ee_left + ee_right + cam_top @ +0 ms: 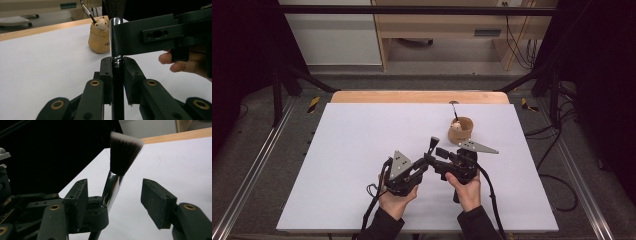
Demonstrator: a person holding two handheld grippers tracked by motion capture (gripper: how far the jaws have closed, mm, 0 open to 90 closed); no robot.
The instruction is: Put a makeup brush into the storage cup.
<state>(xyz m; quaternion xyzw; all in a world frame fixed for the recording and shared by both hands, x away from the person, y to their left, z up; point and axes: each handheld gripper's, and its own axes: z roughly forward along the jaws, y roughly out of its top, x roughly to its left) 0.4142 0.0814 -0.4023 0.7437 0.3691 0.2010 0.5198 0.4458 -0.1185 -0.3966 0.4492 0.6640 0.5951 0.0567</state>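
Note:
A makeup brush (124, 151) with dark, white-tipped bristles and a shiny metal ferrule stands nearly upright above the white table. My left gripper (117, 65) is shut on the brush's black handle (117, 85), just below the ferrule. My right gripper (116, 188) is open, with a pad on each side of the ferrule; the left pad is close to it and the right pad stands well clear. In the high view both grippers meet near the table's middle front, the left gripper (427, 160) under the brush (432, 144) and the right gripper (438, 151) reaching in from the right.
A tan cup (461, 130) with a small bear figure and a thin dark-handled brush in it stands behind the grippers to the right; it is also in the left gripper view (99, 37). The white table top (357, 135) ends at a wooden edge at the back.

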